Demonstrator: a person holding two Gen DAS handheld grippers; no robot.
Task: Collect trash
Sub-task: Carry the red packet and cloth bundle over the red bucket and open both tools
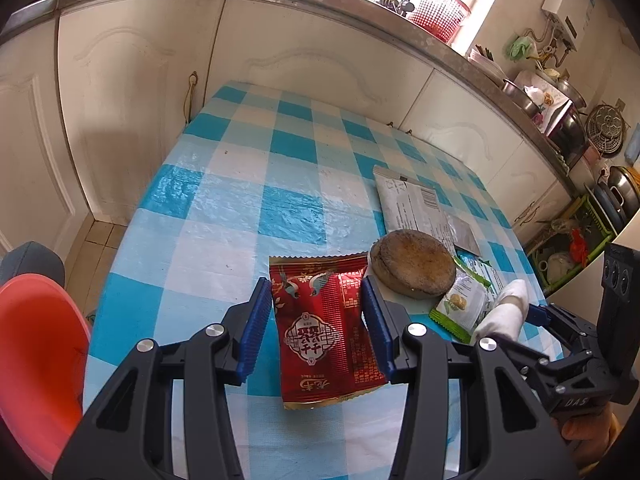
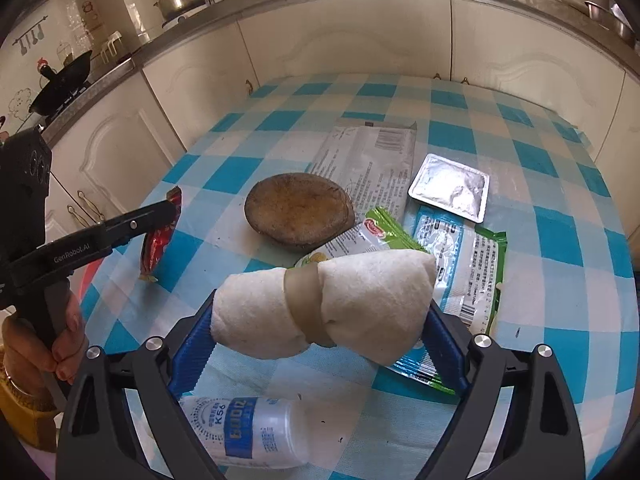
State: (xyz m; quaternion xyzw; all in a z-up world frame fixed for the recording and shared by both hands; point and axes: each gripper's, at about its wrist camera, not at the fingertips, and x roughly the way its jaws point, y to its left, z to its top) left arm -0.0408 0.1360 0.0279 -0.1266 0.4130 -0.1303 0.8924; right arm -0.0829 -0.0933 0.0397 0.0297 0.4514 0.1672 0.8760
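My left gripper is shut on a red snack wrapper and holds it above the blue checked tablecloth; the wrapper also shows in the right wrist view. My right gripper is shut on a white rolled cloth bundle tied with a rubber band, lifted above the table; it shows in the left wrist view too. Green wrappers, a silver foil packet, a grey wrapper and a white plastic bottle lie on the table.
A round brown wooden block sits mid-table. An orange basin is at the table's left edge. White kitchen cabinets and a counter with pots stand behind. A green dish rack is at the right.
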